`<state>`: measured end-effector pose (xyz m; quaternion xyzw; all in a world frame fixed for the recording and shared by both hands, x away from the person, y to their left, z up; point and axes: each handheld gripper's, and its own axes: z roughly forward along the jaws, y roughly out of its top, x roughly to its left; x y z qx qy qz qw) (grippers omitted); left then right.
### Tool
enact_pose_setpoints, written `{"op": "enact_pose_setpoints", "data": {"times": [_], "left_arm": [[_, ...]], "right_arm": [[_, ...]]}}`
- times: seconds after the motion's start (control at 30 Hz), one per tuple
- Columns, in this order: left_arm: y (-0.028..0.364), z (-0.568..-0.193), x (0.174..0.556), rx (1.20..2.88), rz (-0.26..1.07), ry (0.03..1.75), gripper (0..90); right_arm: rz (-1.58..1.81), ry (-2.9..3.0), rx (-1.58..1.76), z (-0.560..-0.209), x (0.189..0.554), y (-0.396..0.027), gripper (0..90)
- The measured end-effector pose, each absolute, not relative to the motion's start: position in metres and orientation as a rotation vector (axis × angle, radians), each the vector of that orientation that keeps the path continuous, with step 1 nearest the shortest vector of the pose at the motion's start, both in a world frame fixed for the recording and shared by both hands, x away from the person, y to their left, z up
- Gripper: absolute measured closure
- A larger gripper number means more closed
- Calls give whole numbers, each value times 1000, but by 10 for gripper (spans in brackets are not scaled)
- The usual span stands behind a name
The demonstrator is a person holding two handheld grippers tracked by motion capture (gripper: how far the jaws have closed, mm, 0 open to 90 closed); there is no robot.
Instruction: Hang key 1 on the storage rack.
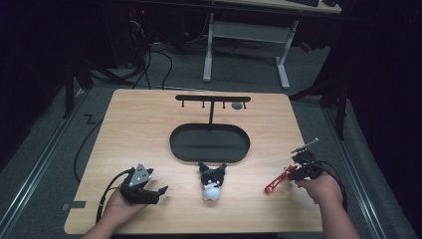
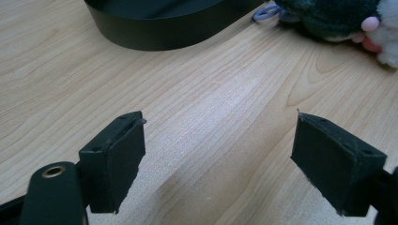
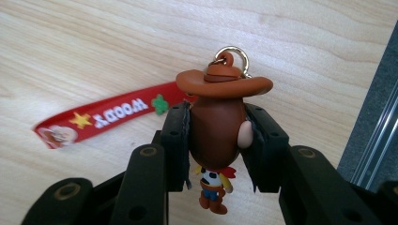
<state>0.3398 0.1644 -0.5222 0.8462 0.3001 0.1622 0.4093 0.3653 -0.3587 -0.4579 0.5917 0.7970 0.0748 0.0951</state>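
A small cowboy figure keychain (image 3: pixel 218 122) is held by the right gripper (image 3: pixel 217 140), whose jaws are closed on the two sides of the figure's head, just under the brown hat. The metal ring (image 3: pixel 233 56) at the top of the hat is free, and the red strap (image 3: pixel 101 117) of the keychain is lying flat on the table (image 1: pixel 139 129). In the high view the right gripper (image 1: pixel 298 172) is seen near the right edge of the table, with the red strap (image 1: pixel 275 183) stretched out toward the middle.

The left gripper (image 2: pixel 218 159) is wide open and nothing is held between its jaws; only bare wood is seen there. It is resting low over the table at the front left (image 1: pixel 147 189), and it is pointed toward the plush toy (image 1: pixel 211 181) (a dark one with a white face), which is lying near it but is not touched.

A black hanger stand (image 1: pixel 212 99) with small pegs is placed at the far side of the table, over an oval black base (image 1: pixel 209 143). The pegs appear to be empty, although one small round thing near the right end cannot be identified.

It is judged that the work is at an early stage: the keychain has been grasped, but it is well apart from the stand. What is left, as it seems, is that the keychain is carried to the stand and its ring is put over a peg; the plush toy is probably to be handled after.
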Motion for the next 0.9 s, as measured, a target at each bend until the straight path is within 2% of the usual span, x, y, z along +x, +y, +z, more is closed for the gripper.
{"op": "enact_pose_setpoints", "data": {"times": [0.43,0.9], "left_arm": [[166,-521,340,2117,407,764,181],[165,-521,340,2114,413,766,181]], "right_arm": [[222,2392,1642,-413,350,-336,650],[267,2371,1624,-394,345,-333,667]]}}
